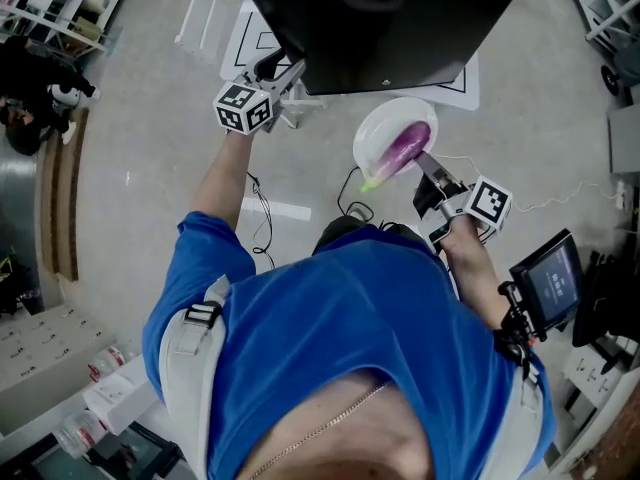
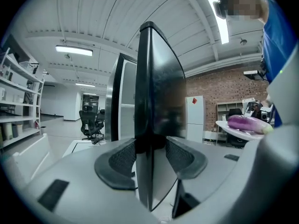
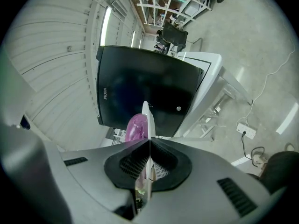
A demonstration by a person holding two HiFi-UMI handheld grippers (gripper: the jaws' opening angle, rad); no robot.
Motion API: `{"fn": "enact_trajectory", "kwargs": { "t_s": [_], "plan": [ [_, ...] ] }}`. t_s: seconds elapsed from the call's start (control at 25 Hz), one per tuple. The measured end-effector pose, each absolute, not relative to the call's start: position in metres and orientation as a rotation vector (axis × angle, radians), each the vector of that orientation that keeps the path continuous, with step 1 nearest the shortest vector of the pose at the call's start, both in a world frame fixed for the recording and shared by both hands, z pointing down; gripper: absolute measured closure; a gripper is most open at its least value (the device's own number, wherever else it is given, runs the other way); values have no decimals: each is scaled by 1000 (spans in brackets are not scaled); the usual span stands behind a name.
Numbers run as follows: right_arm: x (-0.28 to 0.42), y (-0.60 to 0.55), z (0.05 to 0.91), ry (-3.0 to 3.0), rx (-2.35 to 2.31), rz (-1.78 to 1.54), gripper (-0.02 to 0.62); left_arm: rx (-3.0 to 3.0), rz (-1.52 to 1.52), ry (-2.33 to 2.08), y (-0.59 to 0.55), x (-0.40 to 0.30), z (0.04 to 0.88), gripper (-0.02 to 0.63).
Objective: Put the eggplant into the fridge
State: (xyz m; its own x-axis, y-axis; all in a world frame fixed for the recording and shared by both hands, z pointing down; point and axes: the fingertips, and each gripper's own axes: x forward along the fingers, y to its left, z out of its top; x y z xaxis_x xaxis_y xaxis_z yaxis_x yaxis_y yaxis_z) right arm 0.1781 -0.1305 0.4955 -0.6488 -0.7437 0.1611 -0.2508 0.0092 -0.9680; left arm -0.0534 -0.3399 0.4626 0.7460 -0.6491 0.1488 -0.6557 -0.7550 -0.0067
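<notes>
Grey floor (image 1: 140, 168), fridge door (image 1: 400, 18) before eggplant (image 1: 405, 146) on plate (image 1: 374, 128)

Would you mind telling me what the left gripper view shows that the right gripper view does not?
Only the left gripper view shows the left tongs closed on the edge of the black fridge door, plus an office chair and a brick wall behind. Only the right gripper view shows the right tongs shut on the rim of the white plate, and a power strip on the floor. Both show the fridge, the plate and the purple eggplant lying on it.
</notes>
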Motion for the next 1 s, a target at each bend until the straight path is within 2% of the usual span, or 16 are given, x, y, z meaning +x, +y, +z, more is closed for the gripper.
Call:
{"fn": "enact_trajectory", "kwargs": {
  "t_s": [0.44,0.68,1.0],
  "plan": [
    [167,-109,515,1953,-919,-1745,584,2787,247,-1240,-286,-80,490,426],
    [215,-37,508,1976,-889,-1735,584,2781,245,-1290,-206,-35,476,442],
    [232,21,506,2014,-857,-1726,584,2805,249,-1283,-141,2,473,465]
  ]
}}
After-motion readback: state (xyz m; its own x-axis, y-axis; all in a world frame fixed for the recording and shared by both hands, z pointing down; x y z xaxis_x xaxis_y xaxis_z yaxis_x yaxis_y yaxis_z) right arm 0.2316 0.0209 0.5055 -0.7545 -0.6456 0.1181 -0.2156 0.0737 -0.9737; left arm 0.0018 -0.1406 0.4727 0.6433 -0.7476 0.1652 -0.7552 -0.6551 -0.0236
